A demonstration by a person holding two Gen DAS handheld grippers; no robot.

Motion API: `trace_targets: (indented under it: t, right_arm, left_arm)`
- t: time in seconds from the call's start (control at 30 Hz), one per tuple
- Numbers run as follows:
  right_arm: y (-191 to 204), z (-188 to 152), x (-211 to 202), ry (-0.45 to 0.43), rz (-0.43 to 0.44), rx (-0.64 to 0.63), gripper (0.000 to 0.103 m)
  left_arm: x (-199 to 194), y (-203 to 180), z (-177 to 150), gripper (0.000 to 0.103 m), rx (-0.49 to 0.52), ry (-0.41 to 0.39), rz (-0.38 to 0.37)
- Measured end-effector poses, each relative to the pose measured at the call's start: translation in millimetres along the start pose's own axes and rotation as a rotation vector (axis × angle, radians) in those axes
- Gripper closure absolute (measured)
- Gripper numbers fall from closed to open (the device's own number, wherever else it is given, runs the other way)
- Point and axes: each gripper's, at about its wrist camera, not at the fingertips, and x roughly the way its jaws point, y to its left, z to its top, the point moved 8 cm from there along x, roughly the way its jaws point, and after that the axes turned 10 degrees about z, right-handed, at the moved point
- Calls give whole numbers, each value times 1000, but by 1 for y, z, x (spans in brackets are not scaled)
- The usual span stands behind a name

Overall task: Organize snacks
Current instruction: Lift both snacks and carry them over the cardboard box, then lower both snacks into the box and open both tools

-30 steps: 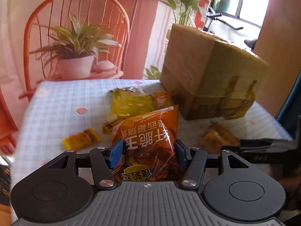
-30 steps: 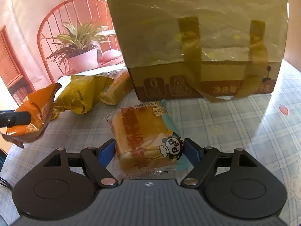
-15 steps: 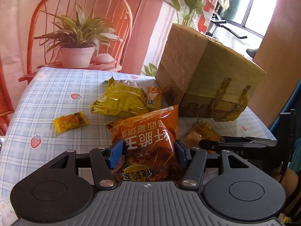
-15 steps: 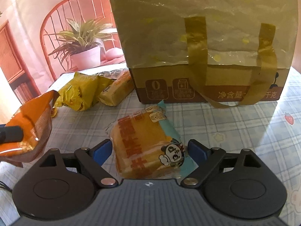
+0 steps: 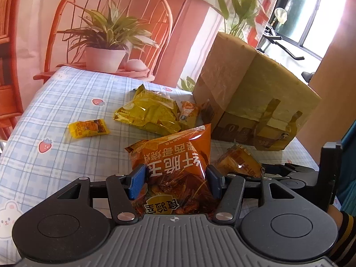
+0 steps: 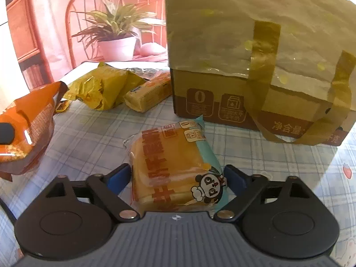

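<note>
**Risk: bread pack slips or gets crushed**

Clear-wrapped orange bread pack with panda logo [image 6: 175,166] lies on the checked-cloth counter [image 6: 93,138], between the closing right gripper [image 6: 176,178] pads, not yet pinched. Slick film could slide out. Left gripper [image 5: 175,179] holds the glossy orange foil snack bag [image 5: 178,162] above the counter; weak pinch, may droop.

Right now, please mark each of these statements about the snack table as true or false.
1. The left claw grips the orange foil snack bag. True.
2. The clear-wrapped yellow bread pack lies between the right claw's jaws. True; they are closing.
3. The tall cardboard box under a yellowish plastic bag lies flat and crushed. False: it stands upright.
4. The small yellow candy packet sits on the box. False: it lies on the blue checked tablecloth.
</note>
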Motion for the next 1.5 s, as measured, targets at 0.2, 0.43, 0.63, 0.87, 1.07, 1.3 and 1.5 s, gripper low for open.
trace_targets:
  t: [0.2,0.43,0.63,0.87,1.07,1.3,1.5]
  right_arm:
    - [-1,-4,-12,-29,47,42,22]
    - [-8,19,-48,-156,101,126,22]
    - [-15,50,-90,-291,112,133,22]
    - [-24,84,-142,-442,120,129,22]
    - [-46,122,-176,-516,99,125,22]
    - [-89,180,-193,-572,-14,72,22]
    - [-156,218,-150,-510,-88,143,22]
  left_arm:
    - [-2,-3,3,42,6,-9,1]
    - [-9,-15,23,42,28,-39,-30]
    - [-24,-42,57,42,76,-122,-90]
    - [-50,-83,106,42,129,-215,-208]
    - [-58,-126,147,42,190,-271,-264]
    - [-32,-182,194,42,257,-273,-293]
    - [28,-226,224,42,309,-205,-234]
